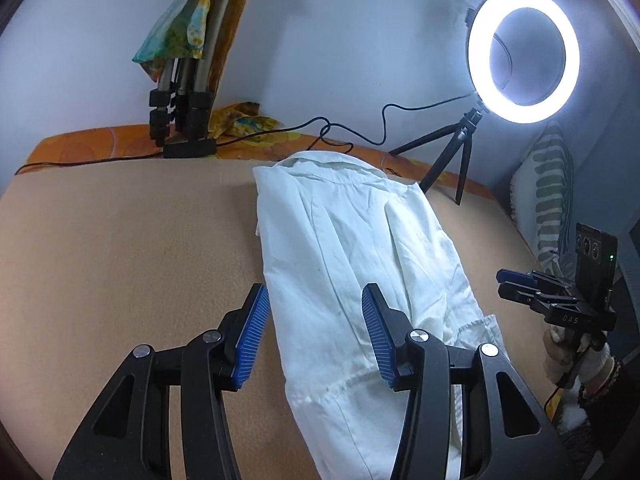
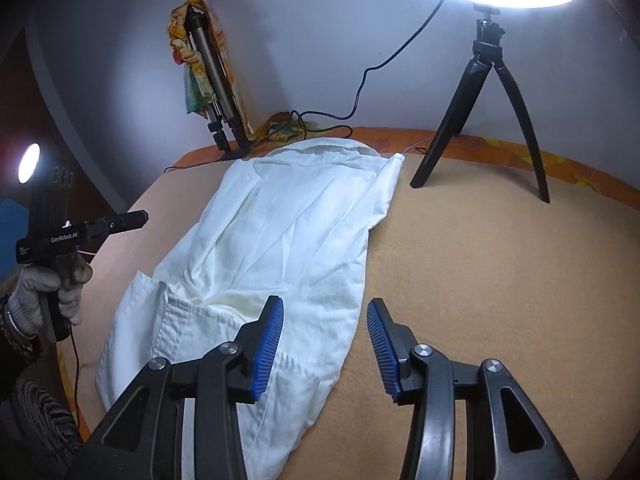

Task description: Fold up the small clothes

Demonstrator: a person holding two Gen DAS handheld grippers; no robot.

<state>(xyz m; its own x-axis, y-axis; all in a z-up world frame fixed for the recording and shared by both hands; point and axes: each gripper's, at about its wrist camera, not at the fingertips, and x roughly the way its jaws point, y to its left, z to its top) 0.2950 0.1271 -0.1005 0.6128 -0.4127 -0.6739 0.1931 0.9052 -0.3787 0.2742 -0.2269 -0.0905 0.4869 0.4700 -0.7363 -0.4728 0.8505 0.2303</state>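
Two hand-held grippers hover over a white shirt that lies lengthwise on my tan work surface, its collar toward the far wall and its sides folded in to a long narrow strip. From the left wrist camera, I see my left gripper with its blue pads parted and nothing pinched between them; the left pad sits over bare tan cloth just beside the shirt's left edge, the other over the fabric. At far right in that view, a gloved hand holds my right gripper. From the right wrist camera, that right gripper also stands apart and empty, one pad over the shirt's lower right corner, the other over the bare surface. Behind the shirt, a folded tripod draped with a colourful scarf leans on the wall, and a lit ring light stands on its small black tripod at the right.
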